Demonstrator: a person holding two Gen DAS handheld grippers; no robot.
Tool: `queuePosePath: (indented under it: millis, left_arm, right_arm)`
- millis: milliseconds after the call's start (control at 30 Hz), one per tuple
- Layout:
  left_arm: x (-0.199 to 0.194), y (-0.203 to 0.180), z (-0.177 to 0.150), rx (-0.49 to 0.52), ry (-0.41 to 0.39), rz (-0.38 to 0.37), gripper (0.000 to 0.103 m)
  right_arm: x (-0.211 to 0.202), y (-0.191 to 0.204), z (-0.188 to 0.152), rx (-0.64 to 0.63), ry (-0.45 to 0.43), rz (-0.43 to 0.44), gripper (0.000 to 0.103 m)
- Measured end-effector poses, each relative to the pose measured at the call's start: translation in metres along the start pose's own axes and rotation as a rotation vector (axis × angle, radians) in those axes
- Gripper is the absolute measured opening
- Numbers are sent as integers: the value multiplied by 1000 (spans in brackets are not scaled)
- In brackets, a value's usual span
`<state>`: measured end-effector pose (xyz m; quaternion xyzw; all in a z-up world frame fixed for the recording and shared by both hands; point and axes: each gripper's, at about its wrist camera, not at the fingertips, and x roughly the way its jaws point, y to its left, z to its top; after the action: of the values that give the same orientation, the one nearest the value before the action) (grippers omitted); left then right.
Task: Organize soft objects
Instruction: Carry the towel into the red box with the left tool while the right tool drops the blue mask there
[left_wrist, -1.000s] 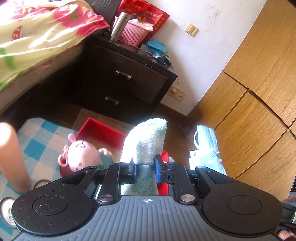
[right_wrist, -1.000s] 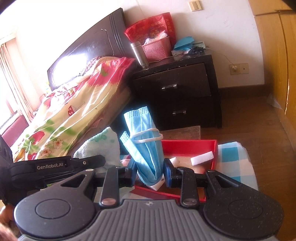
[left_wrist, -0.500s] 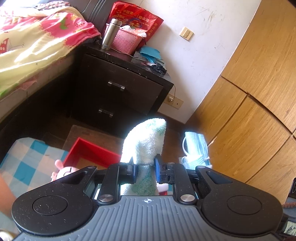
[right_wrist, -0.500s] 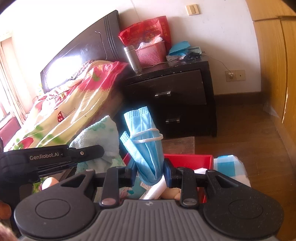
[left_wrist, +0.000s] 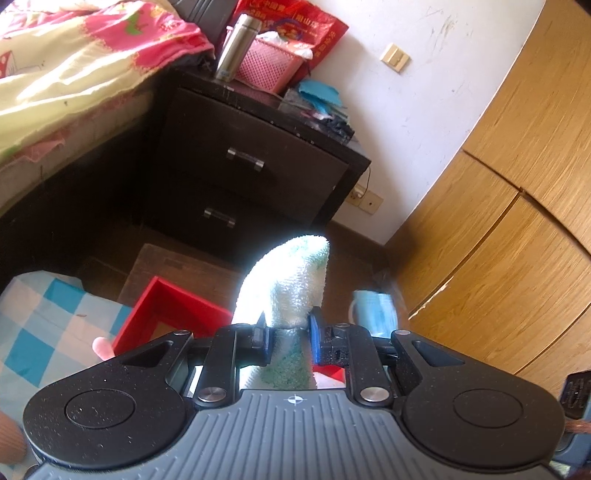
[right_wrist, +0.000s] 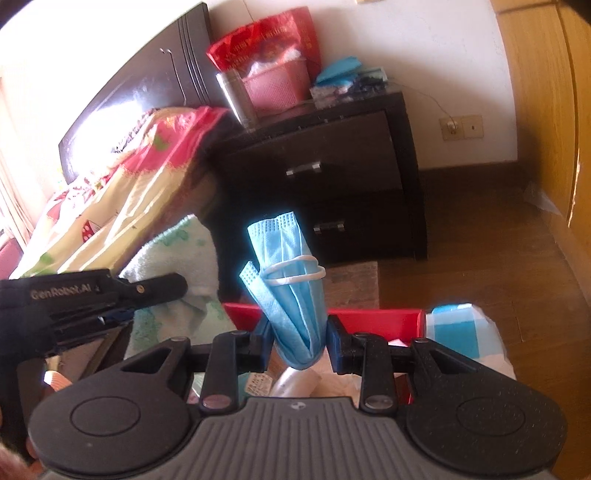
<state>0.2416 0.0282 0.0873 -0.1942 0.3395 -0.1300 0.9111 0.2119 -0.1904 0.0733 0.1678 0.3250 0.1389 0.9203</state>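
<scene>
Holding the towel (left_wrist: 286, 291) tight, your left gripper (left_wrist: 287, 338) has it above the red box (left_wrist: 162, 310). It is soft and floppy, so pinch low. Your right gripper (right_wrist: 298, 341) squeezes the light mask (right_wrist: 291, 291) over that box too.

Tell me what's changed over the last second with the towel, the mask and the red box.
Both grippers have lifted: the red box has slid lower in both views, and the pink toy has almost left the left view. Nothing was taken or let go. The left gripper still clamps the towel; the right gripper still clamps the blue mask.
</scene>
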Motion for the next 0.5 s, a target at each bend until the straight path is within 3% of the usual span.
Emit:
queuePosePath:
  millis: [200, 333, 433, 500]
  left_arm:
    - [18, 0, -10, 51, 36, 48, 33]
    - [18, 3, -12, 45, 43, 57, 44]
    - [12, 3, -11, 42, 36, 56, 58]
    - [8, 2, -11, 45, 33, 60, 59]
  right_arm:
    - [28, 1, -12, -33, 76, -30, 13]
    - [35, 1, -16, -43, 91, -65, 38]
    - [31, -1, -14, -30, 75, -73, 43]
    - [28, -3, -11, -14, 71, -72, 46]
